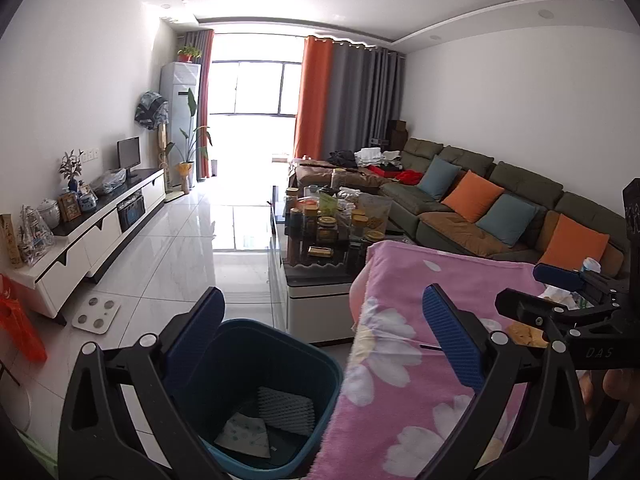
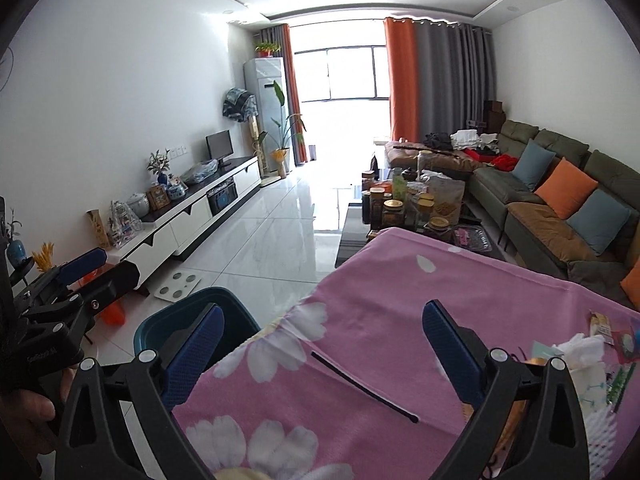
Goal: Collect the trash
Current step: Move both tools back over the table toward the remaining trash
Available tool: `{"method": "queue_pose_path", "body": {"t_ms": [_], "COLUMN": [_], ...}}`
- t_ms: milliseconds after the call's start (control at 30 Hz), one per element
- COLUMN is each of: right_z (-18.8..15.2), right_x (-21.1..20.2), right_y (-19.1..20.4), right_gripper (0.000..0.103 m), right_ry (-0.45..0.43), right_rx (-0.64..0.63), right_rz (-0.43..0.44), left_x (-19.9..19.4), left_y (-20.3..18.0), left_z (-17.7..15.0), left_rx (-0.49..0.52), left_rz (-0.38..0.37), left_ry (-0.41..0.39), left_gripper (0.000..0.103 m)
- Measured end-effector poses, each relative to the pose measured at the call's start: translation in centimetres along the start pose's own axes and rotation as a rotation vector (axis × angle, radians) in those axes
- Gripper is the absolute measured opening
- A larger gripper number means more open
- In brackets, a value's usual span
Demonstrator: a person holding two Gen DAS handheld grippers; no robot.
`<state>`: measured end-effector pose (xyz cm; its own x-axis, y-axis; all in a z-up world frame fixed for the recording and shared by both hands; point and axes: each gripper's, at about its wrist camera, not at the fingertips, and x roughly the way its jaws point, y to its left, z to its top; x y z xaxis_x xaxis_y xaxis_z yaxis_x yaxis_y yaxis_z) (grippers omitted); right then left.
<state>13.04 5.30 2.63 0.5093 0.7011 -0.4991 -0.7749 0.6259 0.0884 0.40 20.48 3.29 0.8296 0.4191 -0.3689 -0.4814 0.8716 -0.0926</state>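
Observation:
A dark teal bin [image 1: 256, 396] stands on the floor left of a table under a pink flowered cloth [image 1: 404, 360]; flat pieces of paper trash lie in its bottom [image 1: 264, 420]. My left gripper [image 1: 324, 344] is open and empty above the bin's rim and the cloth's edge. My right gripper [image 2: 324, 356] is open and empty over the cloth [image 2: 380, 300], above a thin black stick [image 2: 360, 386]. A heap of tissue and wrappers [image 2: 588, 360] lies on the cloth to its right. The bin [image 2: 188, 320] shows at its left.
A coffee table crowded with jars [image 1: 336, 224] stands beyond the pink cloth. A green sofa with cushions [image 1: 500, 208] lines the right wall. A white TV cabinet [image 1: 92, 232] lines the left wall. A white scale [image 1: 96, 314] lies on the tiled floor.

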Motion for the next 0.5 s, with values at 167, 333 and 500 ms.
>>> {"method": "queue_pose_path", "body": {"t_ms": [167,333,500], "right_z": [-0.9,-2.5,-4.9], "right_x": [-4.3,-8.5,-12.2], "right_y": [-1.7,-3.6,-5.8], "right_gripper": [0.096,0.096,0.096], "right_ry": [-0.089,-0.159,-0.194], "right_rx": [0.019,0.034,0.066], "right_rz": [-0.063,-0.152,-0.223], "left_x": [-1.1,-1.8,-2.4], "left_y": [-3.7,-6.6,-9.8], "left_z": [0.4,0.2,-0.9], "left_rx": [0.041,0.071,0.099], "left_rz": [-0.067,-0.143,-0.238], "left_ry": [-0.032,-0.038,-0.025], "left_gripper": [0.097,0.097,0.097]}}
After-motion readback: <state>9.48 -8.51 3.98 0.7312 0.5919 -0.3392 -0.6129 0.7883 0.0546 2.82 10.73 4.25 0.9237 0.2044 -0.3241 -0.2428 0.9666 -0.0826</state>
